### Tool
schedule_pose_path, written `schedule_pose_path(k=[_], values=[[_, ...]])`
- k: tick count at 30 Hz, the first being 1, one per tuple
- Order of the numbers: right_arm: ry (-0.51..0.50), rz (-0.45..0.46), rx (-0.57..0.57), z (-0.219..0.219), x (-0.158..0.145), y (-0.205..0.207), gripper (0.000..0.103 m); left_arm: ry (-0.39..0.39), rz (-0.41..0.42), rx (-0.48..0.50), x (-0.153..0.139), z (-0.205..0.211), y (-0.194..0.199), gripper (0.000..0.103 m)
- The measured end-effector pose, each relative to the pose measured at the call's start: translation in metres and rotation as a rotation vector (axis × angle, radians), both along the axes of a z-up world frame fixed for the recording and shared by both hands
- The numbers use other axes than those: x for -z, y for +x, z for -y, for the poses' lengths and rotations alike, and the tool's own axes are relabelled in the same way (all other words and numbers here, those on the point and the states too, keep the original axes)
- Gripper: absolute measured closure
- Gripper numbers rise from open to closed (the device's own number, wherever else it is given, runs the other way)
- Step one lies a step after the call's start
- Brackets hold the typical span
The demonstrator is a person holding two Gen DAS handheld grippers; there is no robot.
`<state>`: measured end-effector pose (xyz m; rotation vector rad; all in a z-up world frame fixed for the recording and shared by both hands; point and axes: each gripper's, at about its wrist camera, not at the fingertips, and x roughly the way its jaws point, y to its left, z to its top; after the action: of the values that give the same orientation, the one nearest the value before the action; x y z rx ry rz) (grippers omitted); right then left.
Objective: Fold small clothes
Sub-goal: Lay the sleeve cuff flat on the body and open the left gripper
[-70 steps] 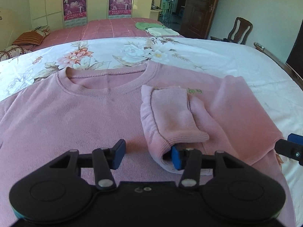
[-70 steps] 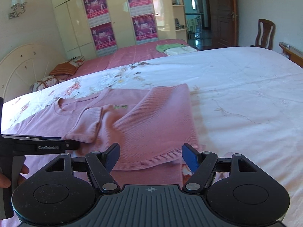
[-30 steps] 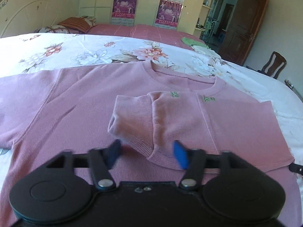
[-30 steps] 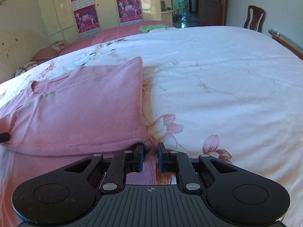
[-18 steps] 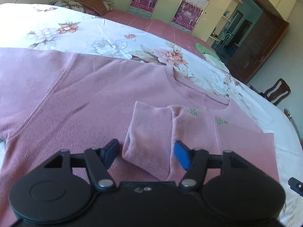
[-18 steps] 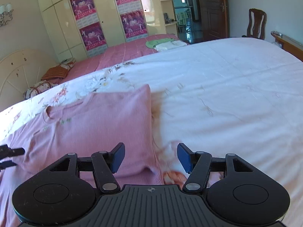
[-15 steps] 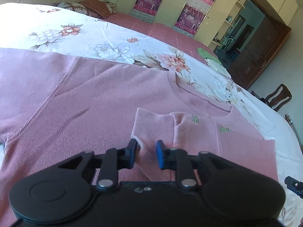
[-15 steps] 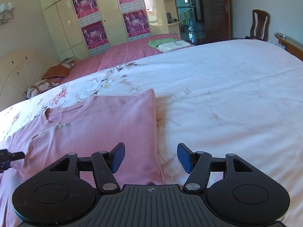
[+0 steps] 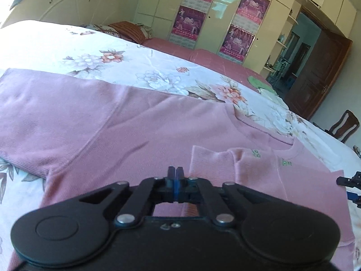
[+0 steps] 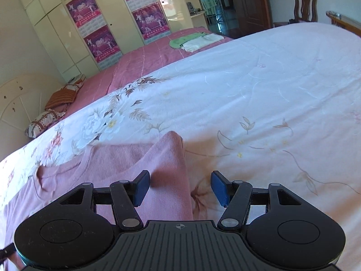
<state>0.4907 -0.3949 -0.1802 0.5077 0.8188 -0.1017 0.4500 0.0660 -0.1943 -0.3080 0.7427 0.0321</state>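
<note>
Pink sweater (image 9: 140, 131) lies flat on the floral bedsheet (image 10: 259, 103), one sleeve folded across its chest. Left gripper (image 9: 175, 175) is pressed together over it, empty; right gripper (image 10: 180, 187) gapes wide above its folded edge.

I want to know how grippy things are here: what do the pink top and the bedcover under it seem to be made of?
The pink top looks like a fine ribbed knit, matte and soft: thin parallel ribs show and it creases loosely. The bedcover looks like smooth woven cloth, probably cotton, white with printed flowers and fine wrinkles; the fibre cannot be confirmed.
</note>
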Motion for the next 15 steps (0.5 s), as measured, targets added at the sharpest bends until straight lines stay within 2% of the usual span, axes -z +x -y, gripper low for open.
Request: schedule_pose_path(k=[3,6,9,10,11,12,15], values=[[0.003,-0.012,-0.012,0.001,0.004,0.005,0.094,0.015,-0.039,-0.011,0.007,-0.008,0.003,0.103],[-0.043,-0.018,-0.01,-0.001,0.008,0.006,0.094,0.038,-0.037,0.008,-0.002,-0.005,0.003,0.103],[-0.076,-0.019,0.011,-0.001,0.005,0.003,0.094,0.026,-0.026,0.044,-0.014,0.002,0.002,0.084],[-0.075,-0.02,0.01,0.0,0.003,0.002,0.092,0.026,-0.014,0.059,-0.019,0.006,0.001,0.084],[-0.096,-0.017,0.02,-0.001,-0.001,0.001,0.088,0.029,-0.003,0.078,-0.024,0.011,0.002,0.083],[-0.128,0.005,0.032,-0.003,-0.008,-0.003,0.077,0.031,0.005,0.111,-0.027,0.018,0.005,0.078],[-0.172,0.061,0.012,-0.013,-0.024,-0.01,0.077,0.045,0.004,0.191,-0.029,0.044,0.017,0.06]])
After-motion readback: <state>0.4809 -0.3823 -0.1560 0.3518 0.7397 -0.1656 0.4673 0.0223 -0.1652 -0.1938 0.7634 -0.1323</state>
